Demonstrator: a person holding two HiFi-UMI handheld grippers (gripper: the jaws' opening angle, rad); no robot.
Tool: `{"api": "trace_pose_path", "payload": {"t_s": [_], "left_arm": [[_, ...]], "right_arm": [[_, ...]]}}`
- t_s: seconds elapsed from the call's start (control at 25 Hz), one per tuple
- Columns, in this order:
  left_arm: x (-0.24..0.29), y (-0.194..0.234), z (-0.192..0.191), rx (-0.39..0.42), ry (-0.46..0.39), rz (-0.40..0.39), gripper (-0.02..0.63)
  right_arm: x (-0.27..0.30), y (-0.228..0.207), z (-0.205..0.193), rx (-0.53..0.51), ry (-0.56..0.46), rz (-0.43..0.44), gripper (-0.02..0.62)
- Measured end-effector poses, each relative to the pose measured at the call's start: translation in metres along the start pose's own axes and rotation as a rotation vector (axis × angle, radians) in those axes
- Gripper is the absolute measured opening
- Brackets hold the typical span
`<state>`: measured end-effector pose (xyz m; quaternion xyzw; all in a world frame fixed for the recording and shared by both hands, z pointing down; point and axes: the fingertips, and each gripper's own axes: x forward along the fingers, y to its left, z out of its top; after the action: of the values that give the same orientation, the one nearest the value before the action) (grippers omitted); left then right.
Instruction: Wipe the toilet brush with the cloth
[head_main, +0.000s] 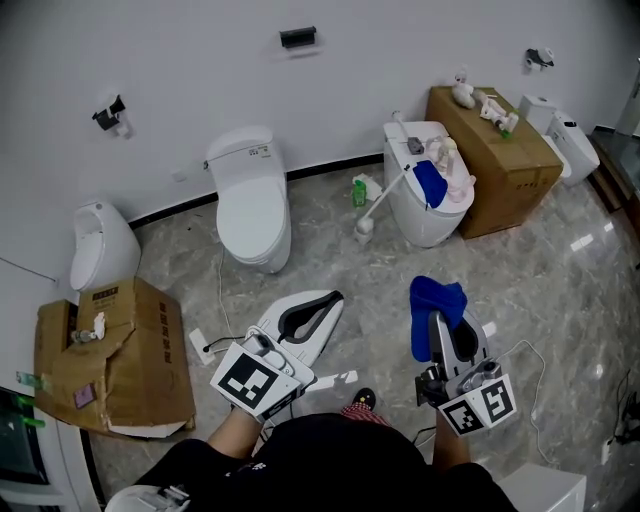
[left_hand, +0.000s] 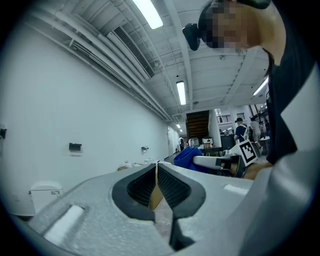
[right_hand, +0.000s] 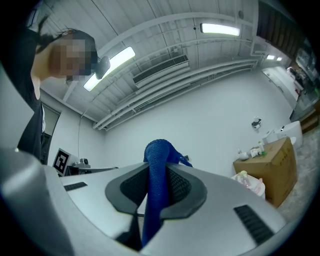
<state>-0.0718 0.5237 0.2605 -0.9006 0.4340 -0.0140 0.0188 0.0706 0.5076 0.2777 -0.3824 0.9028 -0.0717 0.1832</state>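
Toilet brush (head_main: 386, 202), one, against toilet (head_main: 428, 222), right gripper (head_main: 438, 330) clamping one blue cloth (head_main: 437, 297), left gripper (head_main: 331, 299) closed, empty

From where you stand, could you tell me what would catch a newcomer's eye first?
The bright blue cloth clamped in the right gripper's jaws, low in the head view. Beyond it, a white toilet brush leans on the right-hand toilet, where a second blue cloth lies.

Your cloth (head_main: 437, 300) is deep blue, the toilet brush (head_main: 387, 197) at upper centre white, the floor (head_main: 560, 290) grey-veined marble, the upper-right box (head_main: 500, 160) brown.
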Motion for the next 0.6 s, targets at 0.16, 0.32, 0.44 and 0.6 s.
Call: {"api": "trace_pose_path", "payload": {"t_s": [0.16, 0.32, 0.44, 0.6], "left_arm": [[0.016, -0.003, 0.002, 0.016, 0.003, -0.003, 0.006], [0.033, -0.012, 0.001, 0.028, 0.012, -0.018, 0.006], [0.047, -0.016, 0.002, 0.043, 0.02, -0.026, 0.006], [0.057, -0.019, 0.0, 0.047, 0.026, -0.03, 0.006]], "right_arm": [[-0.003, -0.015, 0.003, 0.012, -0.012, -0.005, 0.064], [-0.011, -0.032, 0.006, 0.018, -0.019, -0.015, 0.064], [-0.013, -0.042, 0.009, 0.02, -0.023, -0.018, 0.064], [-0.017, -0.053, 0.008, 0.034, -0.024, -0.026, 0.064]]}}
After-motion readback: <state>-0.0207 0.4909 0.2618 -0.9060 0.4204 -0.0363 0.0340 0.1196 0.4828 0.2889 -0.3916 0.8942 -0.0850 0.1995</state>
